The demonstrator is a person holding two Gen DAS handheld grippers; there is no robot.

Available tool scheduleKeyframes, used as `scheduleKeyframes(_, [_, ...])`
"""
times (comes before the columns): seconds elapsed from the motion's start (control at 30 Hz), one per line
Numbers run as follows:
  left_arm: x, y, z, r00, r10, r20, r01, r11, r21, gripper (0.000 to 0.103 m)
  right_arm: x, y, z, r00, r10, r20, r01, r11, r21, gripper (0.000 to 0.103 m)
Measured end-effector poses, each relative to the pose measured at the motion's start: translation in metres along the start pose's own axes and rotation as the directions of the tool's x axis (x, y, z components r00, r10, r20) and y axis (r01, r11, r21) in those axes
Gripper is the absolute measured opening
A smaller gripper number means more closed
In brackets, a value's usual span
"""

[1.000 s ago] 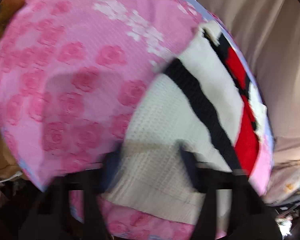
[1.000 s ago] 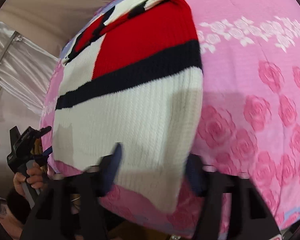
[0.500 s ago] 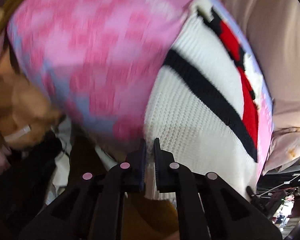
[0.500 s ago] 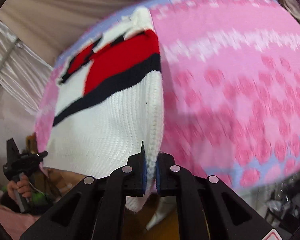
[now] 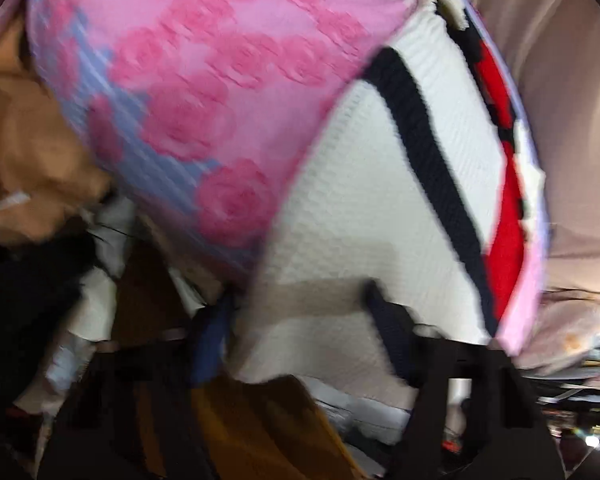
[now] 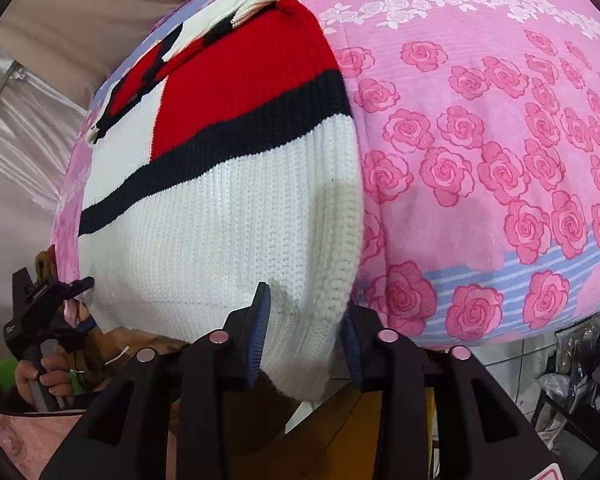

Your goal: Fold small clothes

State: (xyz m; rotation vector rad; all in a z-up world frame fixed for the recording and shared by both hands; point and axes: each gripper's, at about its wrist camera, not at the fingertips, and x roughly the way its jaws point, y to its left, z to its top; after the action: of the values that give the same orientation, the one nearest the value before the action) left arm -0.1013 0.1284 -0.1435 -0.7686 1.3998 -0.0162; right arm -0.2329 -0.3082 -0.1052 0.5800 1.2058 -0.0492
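On the pink rose-printed cloth (image 6: 480,152) that is covering the tabletop, a white knitted sweater with a navy stripe and a red panel (image 6: 220,216) is lying flat, its hem hanging over the near edge of the cloth. The red panel and the white collar are lying at the end of the sweater farthest from that edge, with the navy stripe crossing the knit between the red and the white.

In the right wrist view, the right claw (image 6: 304,332) is standing spread wide at the near edge, its two blue-padded fingers (image 6: 258,328) sitting on either side of the sweater's right bottom corner. The knit is drooping down between them, and the pads are not pressing it together. Far off to the left of the sweater in this view, the person's left hand (image 6: 40,376) is gripping the black handle of the other tool beside the hem.

In the left wrist view, which is blurred, the left claw (image 5: 300,332) is also standing spread, its fingers (image 5: 388,332) framing the sweater (image 5: 372,208) at its left bottom corner where the hem is overhanging the rose-printed cloth (image 5: 204,64). Whether either pad is touching the knit cannot be told through the blur. A blue-striped border is running along the cloth's near edge beside the sweater.
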Motion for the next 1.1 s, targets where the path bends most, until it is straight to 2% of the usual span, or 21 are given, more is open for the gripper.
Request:
scheduleKeyframes(0.07, [-0.008, -0.002, -0.001, 1.0, 0.004, -0.008, -0.004, 1.0, 0.02, 0.037, -0.007, 0.0, 0.003, 0.999, 0.035, 0.036, -0.036, 0.999, 0.019, 0.007])
scheduleKeyframes(0.1, [-0.014, 0.0, -0.003, 1.0, -0.011, -0.014, 0.012, 0.999, 0.034, 0.012, -0.015, -0.001, 0.004, 0.997, 0.053, 0.061, -0.055, 0.998, 0.02, 0.007])
scheduleKeyframes(0.13, [-0.021, 0.001, -0.005, 0.999, -0.021, -0.025, 0.022, 0.998, 0.052, 0.007, -0.025, -0.001, 0.005, 0.994, 0.063, 0.09, -0.065, 0.998, 0.015, 0.006])
scheduleKeyframes(0.23, [-0.047, -0.001, -0.019, 0.999, 0.015, -0.037, -0.009, 0.99, 0.144, 0.006, -0.047, -0.002, 0.0, 0.993, 0.042, 0.108, -0.039, 0.999, -0.033, 0.006])
scheduleKeyframes(0.3, [-0.058, -0.003, -0.031, 0.997, 0.037, -0.065, -0.023, 0.981, 0.194, 0.006, -0.051, -0.006, -0.009, 0.998, 0.014, 0.056, -0.01, 0.998, -0.069, 0.005])
scheduleKeyframes(0.4, [-0.065, 0.005, -0.058, 0.983, 0.096, -0.158, -0.054, 0.966, 0.251, 0.006, -0.049, -0.016, -0.031, 0.996, -0.026, -0.086, 0.017, 0.994, -0.107, 0.005])
scheduleKeyframes(0.5, [-0.078, 0.01, -0.084, 0.957, 0.139, -0.254, -0.058, 0.952, 0.302, 0.006, -0.043, -0.019, -0.063, 0.96, -0.051, -0.276, 0.006, 0.987, -0.16, 0.005])
scheduleKeyframes(0.57, [-0.1, -0.004, -0.077, 0.965, 0.105, -0.242, -0.034, 0.96, 0.278, 0.005, -0.05, -0.015, -0.072, 0.932, -0.036, -0.361, -0.032, 0.983, -0.18, 0.005])
scheduleKeyframes(0.6, [-0.116, -0.022, -0.059, 0.981, 0.051, -0.185, 0.0, 0.964, 0.266, 0.006, -0.063, -0.01, -0.061, 0.936, 0.018, -0.352, -0.079, 0.984, -0.158, 0.006])
scheduleKeyframes(0.63, [-0.129, -0.046, -0.036, 0.994, -0.002, -0.107, 0.032, 0.959, 0.283, 0.006, -0.073, -0.005, -0.045, 0.949, 0.063, -0.31, -0.113, 0.983, -0.143, 0.006])
scheduleKeyframes(0.67, [-0.137, -0.071, -0.01, 0.998, -0.06, -0.027, 0.066, 0.949, 0.309, 0.006, -0.086, 0.002, -0.019, 0.966, 0.117, -0.23, -0.15, 0.98, -0.132, 0.006])
scheduleKeyframes(0.7, [-0.139, -0.088, 0.009, 0.994, -0.107, 0.027, 0.092, 0.938, 0.334, 0.006, -0.102, 0.01, 0.021, 0.978, 0.181, -0.1, -0.193, 0.974, -0.121, 0.006])
scheduleKeyframes(0.77, [-0.127, -0.129, 0.059, 0.971, -0.18, 0.157, 0.107, 0.915, 0.388, 0.006, -0.115, 0.017, 0.081, 0.954, 0.286, 0.088, -0.275, 0.954, -0.123, 0.006])
scheduleKeyframes(0.83, [-0.1, -0.155, 0.098, 0.959, -0.196, 0.207, 0.099, 0.911, 0.401, 0.007, -0.103, 0.018, 0.141, 0.907, 0.35, 0.234, -0.327, 0.936, -0.131, 0.006])
scheduleKeyframes(0.87, [-0.074, -0.17, 0.12, 0.954, -0.177, 0.242, 0.064, 0.909, 0.413, 0.007, -0.086, 0.019, 0.164, 0.899, 0.354, 0.259, -0.331, 0.935, -0.129, 0.006])
scheduleKeyframes(0.9, [-0.056, -0.177, 0.132, 0.954, -0.147, 0.261, 0.026, 0.909, 0.417, 0.009, -0.066, 0.018, 0.185, 0.907, 0.322, 0.27, -0.303, 0.946, -0.113, 0.008])
scheduleKeyframes(0.97, [-0.021, -0.182, 0.153, 0.944, -0.027, 0.328, -0.109, 0.915, 0.389, 0.012, -0.015, 0.009, 0.225, 0.933, 0.254, 0.257, -0.257, 0.966, -0.023, 0.013])
scheduleKeyframes(1.0, [-0.01, -0.18, 0.159, 0.941, 0.021, 0.338, -0.154, 0.916, 0.37, 0.019, 0.0, 0.004, 0.237, 0.948, 0.198, 0.248, -0.213, 0.976, 0.038, 0.014])
scheduleKeyframes(1.03, [-0.004, -0.176, 0.164, 0.938, 0.061, 0.342, -0.182, 0.925, 0.334, 0.028, 0.007, 0.001, 0.245, 0.95, 0.176, 0.26, -0.205, 0.974, 0.091, 0.014])
scheduleKeyframes(1.07, [-0.008, -0.17, 0.164, 0.937, 0.033, 0.349, -0.152, 0.936, 0.318, 0.034, 0.003, 0.0, 0.247, 0.935, 0.186, 0.302, -0.228, 0.968, 0.11, 0.015])
scheduleKeyframes(1.1, [-0.015, -0.168, 0.16, 0.931, 0.001, 0.366, -0.123, 0.942, 0.312, 0.049, -0.005, 0.001, 0.244, 0.924, 0.178, 0.338, -0.225, 0.969, 0.105, 0.021])
